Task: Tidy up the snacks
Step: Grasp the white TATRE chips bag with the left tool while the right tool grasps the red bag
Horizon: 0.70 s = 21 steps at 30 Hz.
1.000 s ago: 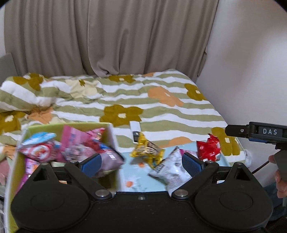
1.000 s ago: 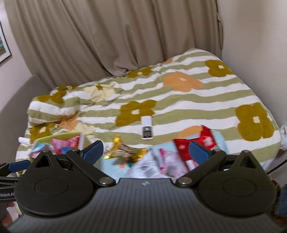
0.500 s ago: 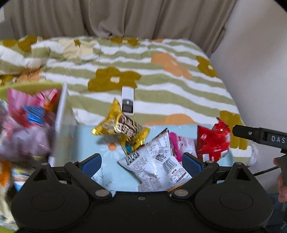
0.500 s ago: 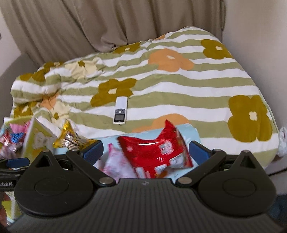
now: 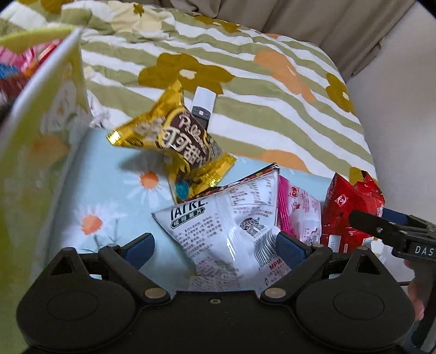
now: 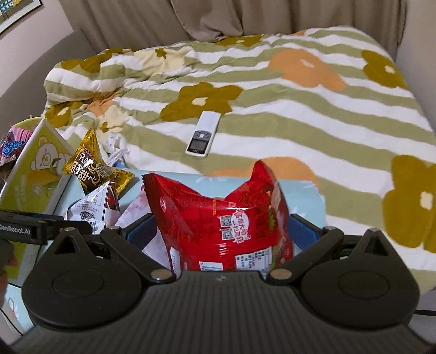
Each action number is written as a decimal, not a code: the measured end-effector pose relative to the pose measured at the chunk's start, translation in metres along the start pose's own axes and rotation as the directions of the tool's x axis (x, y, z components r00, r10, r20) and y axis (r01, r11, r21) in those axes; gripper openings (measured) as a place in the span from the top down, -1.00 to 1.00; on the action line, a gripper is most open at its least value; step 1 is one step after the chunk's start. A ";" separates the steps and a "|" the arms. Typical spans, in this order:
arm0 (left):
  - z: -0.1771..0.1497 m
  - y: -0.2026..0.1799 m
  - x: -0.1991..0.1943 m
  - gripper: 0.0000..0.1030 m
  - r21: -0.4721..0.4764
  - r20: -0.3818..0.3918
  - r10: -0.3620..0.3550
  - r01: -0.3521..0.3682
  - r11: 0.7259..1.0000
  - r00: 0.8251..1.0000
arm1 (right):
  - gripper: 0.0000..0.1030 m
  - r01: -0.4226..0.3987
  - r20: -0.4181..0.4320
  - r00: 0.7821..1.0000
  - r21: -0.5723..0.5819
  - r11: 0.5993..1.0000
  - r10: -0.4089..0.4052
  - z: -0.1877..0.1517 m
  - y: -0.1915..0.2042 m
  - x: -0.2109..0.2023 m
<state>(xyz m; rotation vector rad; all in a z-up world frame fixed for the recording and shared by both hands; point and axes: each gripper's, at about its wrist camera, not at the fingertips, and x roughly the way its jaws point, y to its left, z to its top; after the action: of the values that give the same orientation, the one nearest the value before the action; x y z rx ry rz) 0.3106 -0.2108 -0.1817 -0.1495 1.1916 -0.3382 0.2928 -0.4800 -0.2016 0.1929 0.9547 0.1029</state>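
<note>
Spotter: Fingers first. Your left gripper (image 5: 215,245) has dropped low, its fingers wide apart and just starting to close, with the white packet (image 5: 226,217) lying between them, not yet pinched.

Checker: And the right?

Spotter: Your right gripper (image 6: 222,228) has come down too. Its fingers stand apart on either side of the red bag (image 6: 226,212), pads close by its edges – I see no squeeze.

Checker: So a second ago you were looking at curtain and bed, and now you are right over the snacks. What else is loose?

Spotter: A pink packet (image 5: 299,207) is tucked between the white and the red, and a gold packet (image 5: 177,136) lies just beyond. All four sit on the pale blue daisy surface (image 5: 109,190).

Checker: The box?

Spotter: The yellow-green box (image 5: 49,109) has slid to your left edge, already holding snacks. Farther off, a white remote (image 6: 203,133) rests on the flowered bedspread (image 6: 299,114), with the curtain (image 6: 245,16) behind.

Checker: Then your reach looks done – I'd judge the grasps come next, with four packets still to go in.
</note>
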 end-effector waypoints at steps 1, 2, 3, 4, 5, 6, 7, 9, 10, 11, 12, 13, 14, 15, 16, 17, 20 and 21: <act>-0.001 -0.001 0.002 -0.87 -0.007 -0.004 -0.014 0.014 1.000 1.000 | -1.00 -0.007 -0.001 1.000 0.001 1.000 0.007 0.000 -0.002 0.002; -0.001 -0.001 0.004 -0.86 -0.014 -0.006 -0.028 0.028 1.000 1.000 | -1.00 -0.013 -0.003 1.000 0.000 1.000 0.013 0.001 -0.002 0.004; -0.002 0.000 0.006 -0.86 -0.019 -0.008 -0.041 0.041 0.999 0.999 | -1.00 -0.018 -0.005 1.000 -0.001 1.000 0.018 0.001 -0.003 0.006; -0.003 0.000 0.008 -0.86 -0.027 -0.011 -0.056 0.055 0.998 0.998 | -1.00 -0.022 -0.009 1.000 -0.005 1.000 0.022 0.001 -0.004 0.009; -0.004 0.001 0.010 -0.84 -0.040 -0.021 -0.076 0.075 0.996 0.997 | -1.00 -0.024 -0.012 1.000 -0.007 1.000 0.024 0.001 -0.004 0.011; -0.005 0.002 0.013 -0.76 -0.055 -0.031 -0.096 0.094 0.994 0.995 | -1.00 -0.024 -0.015 1.000 -0.011 1.000 0.024 0.001 -0.005 0.013; -0.006 0.003 0.014 -0.67 -0.077 -0.036 -0.129 0.125 0.989 0.991 | -1.00 -0.027 -0.017 1.000 -0.015 1.000 0.026 0.002 -0.006 0.015; -0.008 0.004 0.014 -0.54 -0.090 -0.046 -0.145 0.141 0.986 0.988 | -1.00 -0.036 -0.014 0.999 -0.014 0.999 0.036 0.003 -0.007 0.017; -0.008 0.003 0.012 -0.52 -0.077 -0.044 -0.142 0.138 0.987 0.989 | -1.00 -0.041 -0.014 0.999 -0.014 0.999 0.041 0.004 -0.007 0.018; -0.009 0.001 0.011 -0.46 -0.064 -0.040 -0.140 0.137 0.988 0.989 | -1.00 -0.045 -0.016 0.999 -0.015 0.999 0.044 0.005 -0.008 0.019; -0.009 0.000 0.009 -0.41 -0.057 -0.037 -0.143 0.141 0.988 0.989 | -1.00 -0.049 -0.019 0.999 -0.015 0.999 0.049 0.005 -0.008 0.020; -0.010 0.000 0.007 -0.39 -0.055 -0.037 -0.146 0.143 0.988 0.989 | -1.00 -0.053 -0.022 0.998 -0.015 0.998 0.053 0.006 -0.009 0.021; -0.010 0.000 0.005 -0.36 -0.057 -0.034 -0.148 0.146 0.988 0.988 | -1.00 -0.057 -0.026 0.998 -0.016 0.998 0.057 0.007 -0.009 0.022; -0.010 0.001 0.003 -0.34 -0.058 -0.031 -0.151 0.149 0.987 0.988 | -1.00 -0.059 -0.030 0.998 -0.018 0.998 0.059 0.008 -0.010 0.024; -0.011 0.002 0.001 -0.32 -0.059 -0.024 -0.151 0.150 0.987 0.988 | -1.00 -0.062 -0.033 0.998 -0.017 0.998 0.061 0.008 -0.010 0.025; -0.011 0.001 -0.001 -0.31 -0.056 -0.019 -0.142 0.141 0.988 0.990 | -1.00 -0.065 -0.036 0.997 -0.014 0.998 0.065 0.009 -0.011 0.026; -0.013 0.005 -0.007 -0.30 -0.052 -0.004 -0.128 0.128 0.990 0.992 | -1.00 -0.077 -0.039 0.996 -0.002 0.997 0.077 0.010 -0.015 0.030; -0.014 0.006 -0.008 -0.29 -0.056 -0.002 -0.128 0.128 0.990 0.992 | -1.00 -0.082 -0.038 0.996 0.004 0.997 0.082 0.011 -0.016 0.030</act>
<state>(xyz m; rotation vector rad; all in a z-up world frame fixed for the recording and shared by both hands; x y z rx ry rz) 0.2962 -0.2011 -0.1813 -0.2749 1.1998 -0.4183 0.3193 -0.4918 -0.2232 0.2327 0.9850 0.1811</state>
